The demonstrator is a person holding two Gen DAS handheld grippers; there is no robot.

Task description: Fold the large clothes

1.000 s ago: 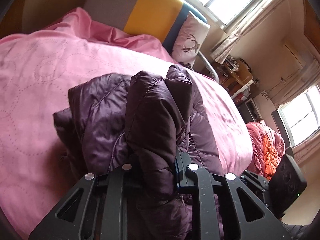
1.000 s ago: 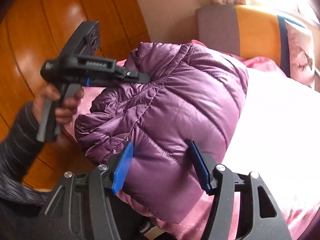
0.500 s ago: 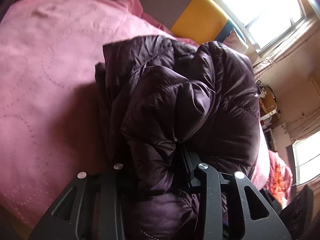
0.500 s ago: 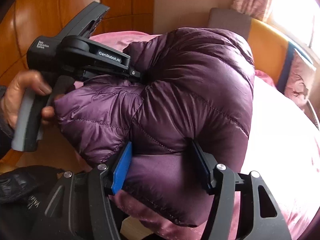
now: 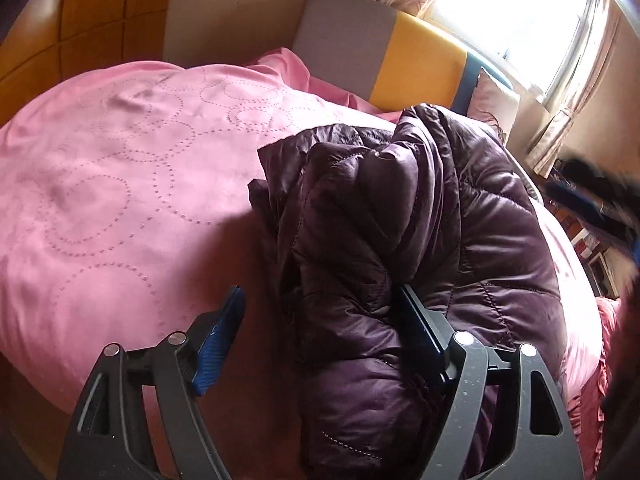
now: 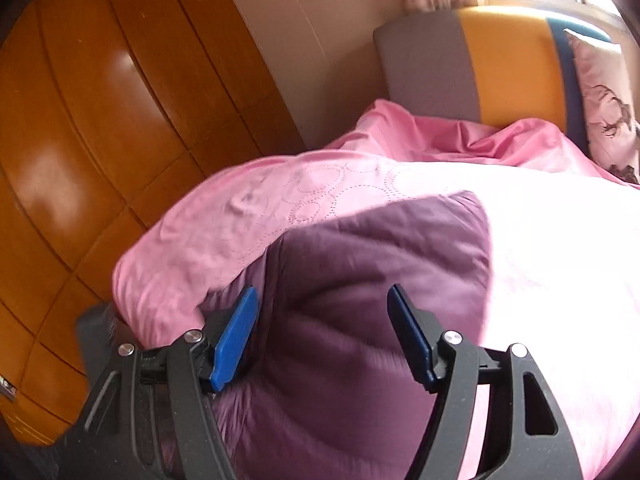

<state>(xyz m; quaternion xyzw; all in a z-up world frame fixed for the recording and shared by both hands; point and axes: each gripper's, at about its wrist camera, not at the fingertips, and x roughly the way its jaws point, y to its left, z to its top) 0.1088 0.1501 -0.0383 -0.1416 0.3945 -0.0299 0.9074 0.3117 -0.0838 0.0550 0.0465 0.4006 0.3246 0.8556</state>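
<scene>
A dark purple quilted down jacket [image 5: 400, 240] lies bunched in a folded heap on the pink bedspread [image 5: 120, 200]. My left gripper [image 5: 320, 316] is open; a fold of the jacket rests against its right finger while the left finger stands apart over the bedspread. In the right wrist view the jacket [image 6: 360, 300] lies flat and blurred between and ahead of the fingers of my right gripper [image 6: 322, 316], which is open, with its jaws wide apart over the cloth.
A grey, yellow and blue headboard [image 5: 400, 60] and a patterned pillow [image 6: 604, 100] stand at the far end of the bed. A wooden wardrobe [image 6: 80, 160] lines the left side. A bright window [image 5: 520, 12] with curtains is at the back.
Both grippers have opened and let go of the jacket. It has dropped from being held up onto the bedspread, and the left gripper is gone from the right wrist view.
</scene>
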